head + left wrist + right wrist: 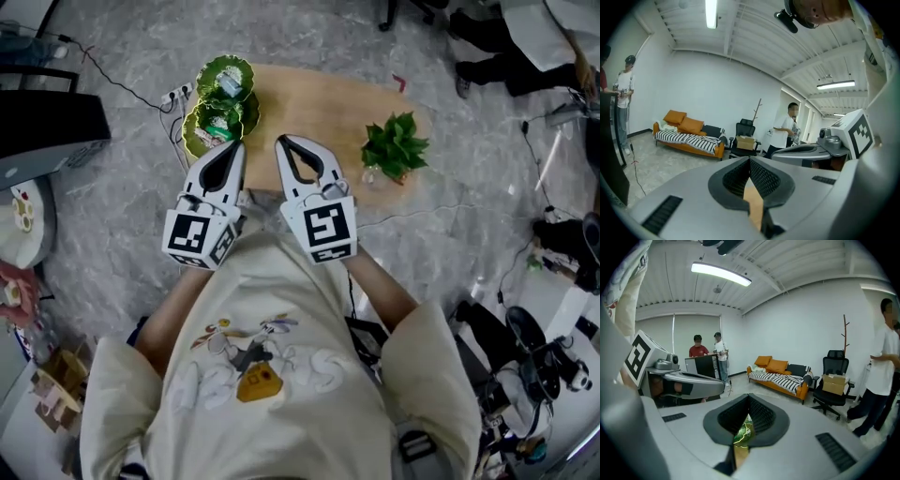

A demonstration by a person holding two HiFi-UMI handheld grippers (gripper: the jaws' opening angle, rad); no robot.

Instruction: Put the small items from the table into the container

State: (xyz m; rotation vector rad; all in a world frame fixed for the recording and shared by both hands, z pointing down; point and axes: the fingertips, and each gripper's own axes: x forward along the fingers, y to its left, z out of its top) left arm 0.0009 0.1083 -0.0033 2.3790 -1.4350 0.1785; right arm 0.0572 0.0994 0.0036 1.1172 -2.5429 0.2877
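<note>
Both grippers are held up in front of the person's chest, above the near edge of a wooden table [319, 103]. My left gripper [236, 146] is shut with nothing between its jaws; its tips meet in the left gripper view [750, 160]. The right gripper [283, 142] is also shut and empty, its jaws together in the right gripper view [749, 396]. Two green leaf-shaped bowls sit at the table's left end, the far bowl [225, 77] holding a small pale item [231, 85], the near bowl [216, 124] partly hidden by the left gripper. No loose small items show on the bare tabletop.
A small potted plant [396, 145] stands at the table's right end. A power strip [176, 94] and cables lie on the marble floor at left. People stand in the room, one by an office chair [834, 376]; an orange sofa [689, 133] lines the far wall.
</note>
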